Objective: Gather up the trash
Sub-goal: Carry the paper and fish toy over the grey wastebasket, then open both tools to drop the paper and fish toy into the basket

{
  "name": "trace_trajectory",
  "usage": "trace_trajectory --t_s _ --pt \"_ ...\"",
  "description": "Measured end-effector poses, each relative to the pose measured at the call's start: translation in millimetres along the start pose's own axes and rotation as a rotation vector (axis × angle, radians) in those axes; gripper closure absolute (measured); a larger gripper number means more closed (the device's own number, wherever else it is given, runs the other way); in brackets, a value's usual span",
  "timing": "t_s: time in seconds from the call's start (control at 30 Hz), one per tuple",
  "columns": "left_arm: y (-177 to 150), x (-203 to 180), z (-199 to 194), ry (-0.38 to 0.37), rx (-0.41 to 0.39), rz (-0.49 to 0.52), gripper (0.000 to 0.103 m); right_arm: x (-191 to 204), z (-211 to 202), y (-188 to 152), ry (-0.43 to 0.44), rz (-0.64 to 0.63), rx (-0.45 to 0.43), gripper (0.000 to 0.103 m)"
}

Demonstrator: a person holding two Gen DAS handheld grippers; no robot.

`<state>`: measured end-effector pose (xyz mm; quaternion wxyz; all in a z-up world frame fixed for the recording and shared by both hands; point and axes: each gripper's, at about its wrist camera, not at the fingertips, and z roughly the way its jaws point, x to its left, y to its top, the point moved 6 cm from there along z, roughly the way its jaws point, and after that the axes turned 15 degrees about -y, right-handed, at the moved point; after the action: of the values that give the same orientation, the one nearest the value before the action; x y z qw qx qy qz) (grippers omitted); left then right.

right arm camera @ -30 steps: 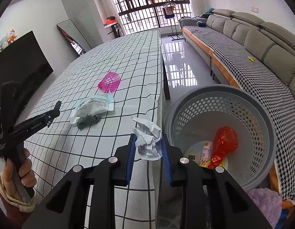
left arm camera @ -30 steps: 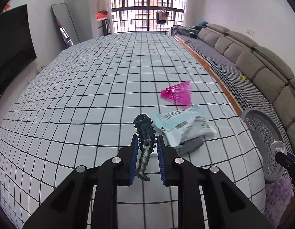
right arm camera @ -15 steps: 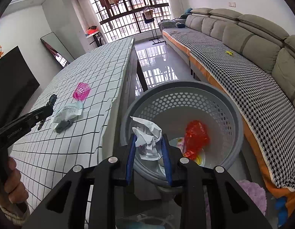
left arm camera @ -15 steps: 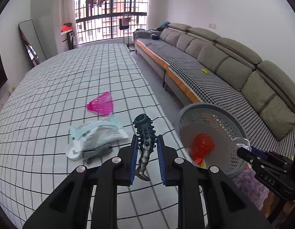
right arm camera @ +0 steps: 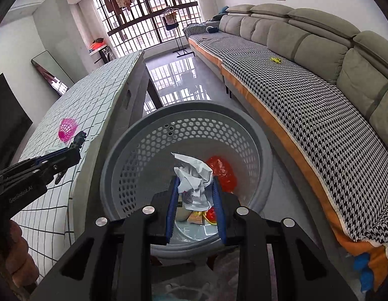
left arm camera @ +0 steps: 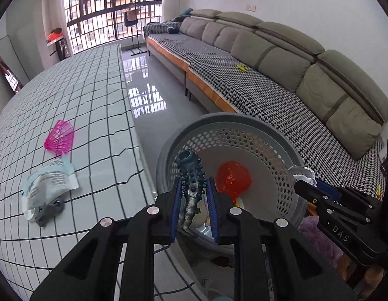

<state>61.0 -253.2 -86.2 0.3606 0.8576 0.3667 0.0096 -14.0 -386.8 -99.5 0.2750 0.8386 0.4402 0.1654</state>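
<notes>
Left gripper (left arm camera: 192, 198) pinches a dark studded tube (left arm camera: 191, 188) between its blue pads, tube upright, held over the near rim of the basket (left arm camera: 244, 128). Right gripper (right arm camera: 195, 193) pinches a crumpled paper (right arm camera: 194, 180), held over the basket's opening.

Basket: grey, perforated wall, standing on the floor just beside the table (left arm camera: 93, 95) edge. Inside: red bag (left arm camera: 232, 178), plus small yellow and pale items at the bottom, partly hidden by the grippers.

On the table, near its edge: a pale blue-and-white packet (left arm camera: 47, 185) with a small grey item (left arm camera: 50, 210) touching its near side; pink mesh cone (left arm camera: 60, 138) beyond the packet, apart from it.

Table cover: white, black grid. Glossy grey floor between table and sofa (left arm camera: 281, 57). Sofa: grey-green cushions, houndstooth seat cover, orange trim. Barred window (left arm camera: 111, 12) at far end.
</notes>
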Motion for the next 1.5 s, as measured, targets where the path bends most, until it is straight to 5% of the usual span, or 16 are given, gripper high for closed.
trace_trajectory --t_s 0.33,0.87,1.03,1.33,1.5 --pt "-6 -10 43 -0.001 0.072 0.024 0.083 -1 33 -1 0.021 -0.007 0.040 0.077" --pt "-8 -7 56 -0.016 0.106 0.011 0.082 -2 43 -4 0.029 0.019 0.054 0.073" --pt "-7 -6 57 -0.006 0.107 0.007 0.070 -6 40 -3 0.031 0.039 0.036 0.052" --pt "-8 -6 55 0.012 0.099 0.005 0.047 -11 41 -3 0.038 0.050 0.041 0.051" --pt "-8 -7 53 0.019 0.094 0.010 0.045 -13 40 -3 0.042 0.056 0.038 0.051"
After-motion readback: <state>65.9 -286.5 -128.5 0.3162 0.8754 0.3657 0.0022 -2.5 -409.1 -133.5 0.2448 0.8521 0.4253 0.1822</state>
